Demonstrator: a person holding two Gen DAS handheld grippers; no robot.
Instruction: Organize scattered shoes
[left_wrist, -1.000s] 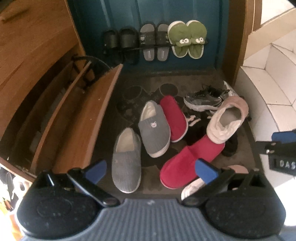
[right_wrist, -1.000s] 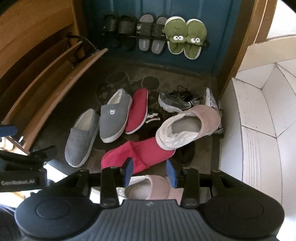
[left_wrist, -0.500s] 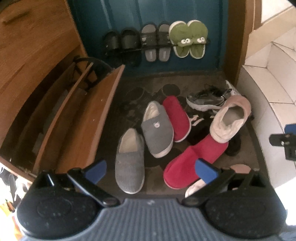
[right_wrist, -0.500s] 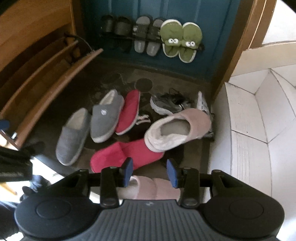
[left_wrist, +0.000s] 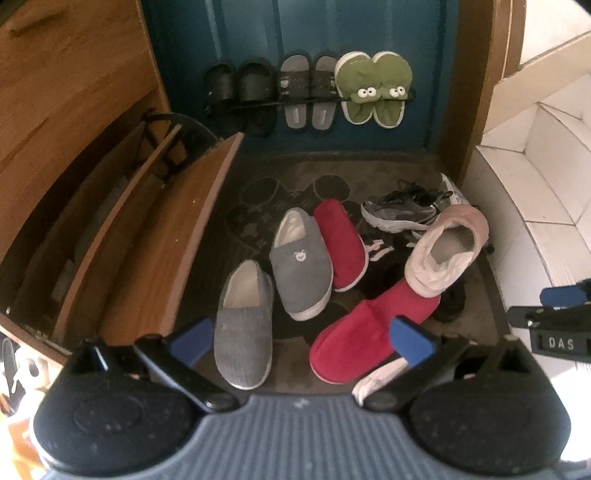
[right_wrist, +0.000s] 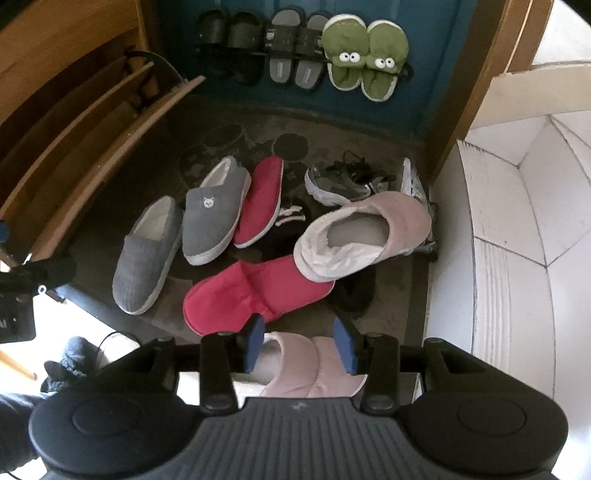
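While mostly hidden leftward, pink slipper (right_wrist: 310, 363) between right claw (right_wrist: 301, 345) pads.

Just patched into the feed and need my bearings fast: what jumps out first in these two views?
The green frog slippers with googly eyes, hanging on the rail on the blue wall at the far end, beside grey and black sandals. Below them, a jumble of shoes on the dark mat: a pink slipper lies on top of a red slipper, with two grey slippers to the left. The right claw, open, sits over another pink slipper nearest the camera.
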